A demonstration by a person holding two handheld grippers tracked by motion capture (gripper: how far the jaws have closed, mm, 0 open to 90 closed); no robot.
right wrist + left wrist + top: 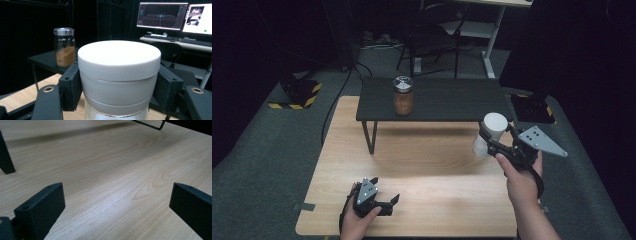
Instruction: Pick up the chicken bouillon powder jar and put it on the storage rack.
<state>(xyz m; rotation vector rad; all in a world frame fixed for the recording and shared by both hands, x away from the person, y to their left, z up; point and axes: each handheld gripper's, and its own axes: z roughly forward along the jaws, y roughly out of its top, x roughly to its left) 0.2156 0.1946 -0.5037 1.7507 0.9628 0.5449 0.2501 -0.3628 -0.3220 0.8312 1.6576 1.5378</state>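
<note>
Bench (422, 170): light wood, carrying a black shelf (437, 102) at its far edge. Shelf bearing an upright spice jar (403, 95), well apart from both tools. Right tool (490, 137): raised above the bench's right side, pinching a white-lidded jar (119, 75) just below the lid. Long axis tilted in the high view, lid (495, 122) up and away. Left tool (384, 202): low at the near edge, spread wide, holding nothing.

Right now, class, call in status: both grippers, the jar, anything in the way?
Right gripper shut on white-lidded jar, held above table. Left gripper open, empty, low over table. Brown jar on black shelf, apart. Path clear.
</note>
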